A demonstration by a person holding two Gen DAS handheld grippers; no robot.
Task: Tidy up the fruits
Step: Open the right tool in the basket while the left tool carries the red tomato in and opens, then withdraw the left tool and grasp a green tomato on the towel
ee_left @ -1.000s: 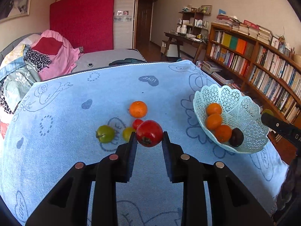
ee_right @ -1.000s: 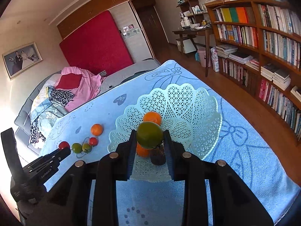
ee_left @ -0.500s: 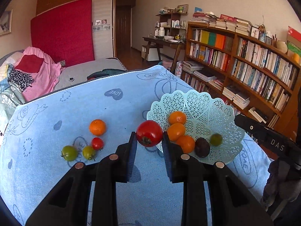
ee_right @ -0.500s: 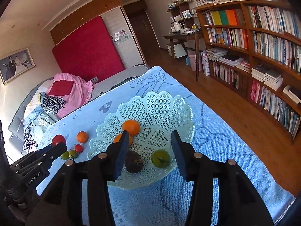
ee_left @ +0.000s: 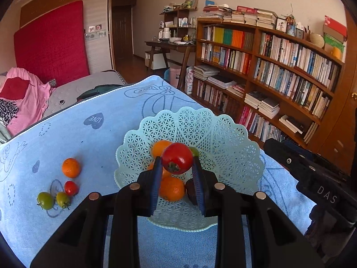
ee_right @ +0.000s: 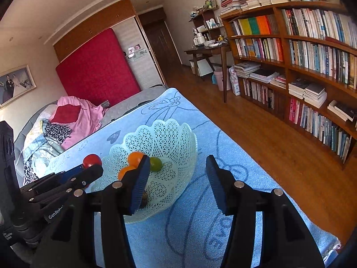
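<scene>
Left wrist view: the left gripper [ee_left: 177, 167] has its jaws pinching a red tomato [ee_left: 177, 158], held above the pale green lattice basket [ee_left: 223, 134]. The basket stands on the bench, which is covered by a light blue towel [ee_left: 89, 145]. Inside the basket lie oranges [ee_left: 171, 188], a dark brown fruit [ee_left: 190, 189] and a green fruit [ee_left: 194, 151] partly hidden behind the tomato. On the towel, well apart from the basket on the left, lie a loose orange [ee_left: 71, 167], a small red tomato [ee_left: 71, 188] and two small green tomatoes [ee_left: 53, 199] close together. Right wrist view: the right gripper [ee_right: 177, 172] has just been opening; its jaws stand spread, with nothing between them. It sits at the near right rim of the basket [ee_right: 178, 134]. The green fruit [ee_right: 155, 164] lies in the basket, just beside the left jaw. The left gripper [ee_right: 89, 169] appears at the left with the tomato [ee_right: 92, 160] at its tip.
</scene>
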